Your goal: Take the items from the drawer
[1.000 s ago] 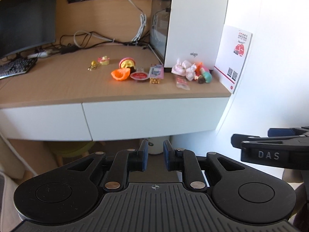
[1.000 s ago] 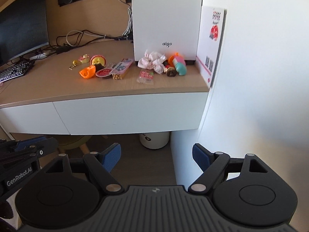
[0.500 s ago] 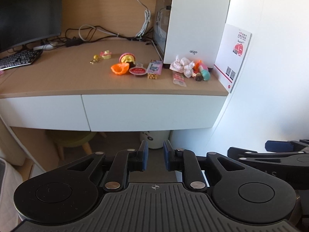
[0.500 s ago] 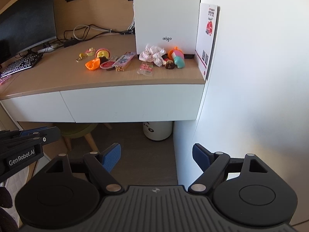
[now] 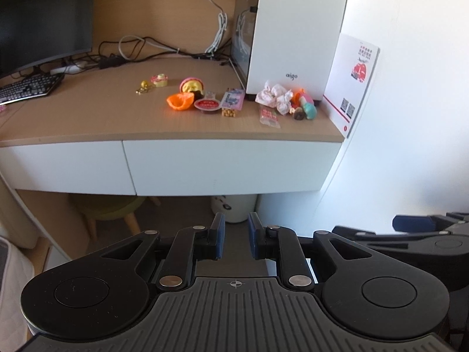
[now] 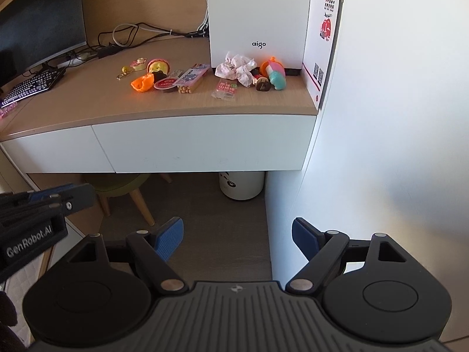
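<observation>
The desk's two white drawer fronts, a wide right one (image 5: 228, 167) and a left one (image 5: 64, 164), are both closed flush. Small items lie on the desktop (image 5: 88, 123): an orange shell (image 5: 180, 101), a red-lidded cup (image 5: 207, 105), a snack pack (image 5: 233, 101), a crumpled white wrapper (image 5: 274, 96) and a teal toy (image 5: 309, 110). My left gripper (image 5: 236, 226) hangs well in front of and below the drawers, pads a narrow gap apart, nothing between them. My right gripper (image 6: 237, 228) stands wide open and empty, level with the left one.
A white computer case (image 5: 296, 29) and a white card (image 5: 356, 79) stand at the desk's right end against the wall. A monitor (image 5: 44, 20), keyboard (image 5: 29, 88) and cables sit back left. Under the desk are a white bin (image 6: 241, 184) and a green stool (image 6: 123, 184).
The right wrist view has tipped slightly downward, so the desk sits higher in it. Both grippers keep their jaw widths, and the drawers stay closed.
</observation>
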Available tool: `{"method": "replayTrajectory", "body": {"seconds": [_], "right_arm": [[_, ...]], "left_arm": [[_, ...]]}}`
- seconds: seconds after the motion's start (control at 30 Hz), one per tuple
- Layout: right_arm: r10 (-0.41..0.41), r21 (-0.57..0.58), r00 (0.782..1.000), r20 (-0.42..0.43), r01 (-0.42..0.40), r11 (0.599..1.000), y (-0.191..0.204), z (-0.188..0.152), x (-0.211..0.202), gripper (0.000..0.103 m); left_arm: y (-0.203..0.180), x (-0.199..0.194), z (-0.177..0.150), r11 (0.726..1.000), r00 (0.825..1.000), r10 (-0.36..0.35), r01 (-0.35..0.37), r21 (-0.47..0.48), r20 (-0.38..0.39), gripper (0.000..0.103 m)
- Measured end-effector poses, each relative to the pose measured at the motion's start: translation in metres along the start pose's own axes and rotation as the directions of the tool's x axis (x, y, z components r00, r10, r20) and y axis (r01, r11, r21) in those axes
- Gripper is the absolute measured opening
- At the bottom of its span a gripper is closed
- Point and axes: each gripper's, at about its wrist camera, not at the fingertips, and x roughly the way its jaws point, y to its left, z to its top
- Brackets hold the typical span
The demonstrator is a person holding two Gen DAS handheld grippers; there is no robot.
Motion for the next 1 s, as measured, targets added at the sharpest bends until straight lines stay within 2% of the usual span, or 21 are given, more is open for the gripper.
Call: {"method": "replayTrajectory", "body": {"seconds": [0.5,1.0], "right_arm": [[0.002,-0.004,1.000,0.001,-0.002,1.000,0.004,-0.003,-0.001,0.082],[0.020,-0.014,1.000,-0.012,-0.020,1.000,0.009,-0.007,0.000,0.082]], "left_arm": [[-0.002,0.003,-0.008,1.000,0.998,0.006,-0.006,0.013,-0.058,0.019],[0.001,-0.002,-0.012,1.000,0.998,0.015,-0.015,-0.004,-0.061,0.019]]}}
